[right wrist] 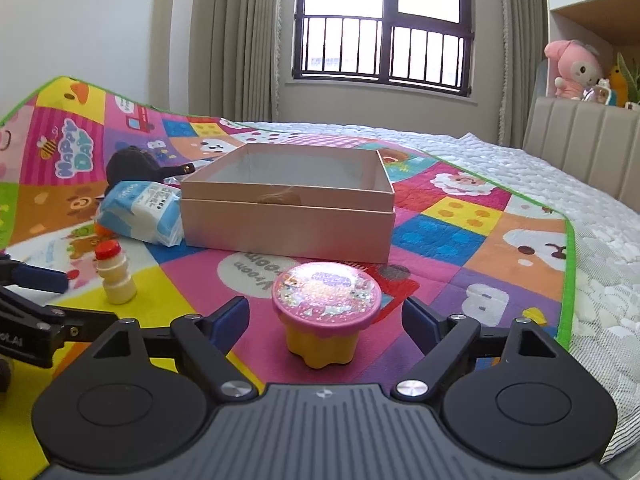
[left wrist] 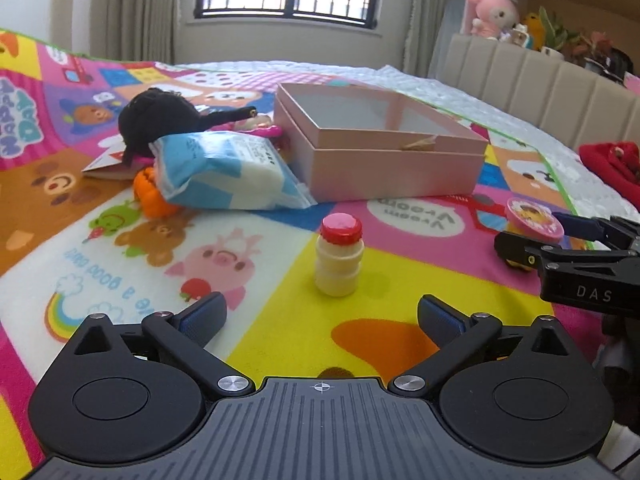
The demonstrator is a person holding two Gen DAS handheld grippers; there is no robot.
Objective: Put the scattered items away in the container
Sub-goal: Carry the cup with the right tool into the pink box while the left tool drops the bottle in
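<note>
A pink open box stands on the colourful mat. A small yoghurt bottle with a red cap stands upright just ahead of my open left gripper. A yellow cup with a pink glitter lid sits between the fingers of my open right gripper, apart from both pads. A blue-white tissue pack, an orange toy and a black plush lie left of the box.
The mat covers a quilted bed. A red cloth lies at the right. A padded headboard with plush toys is behind. The right gripper's body shows in the left wrist view.
</note>
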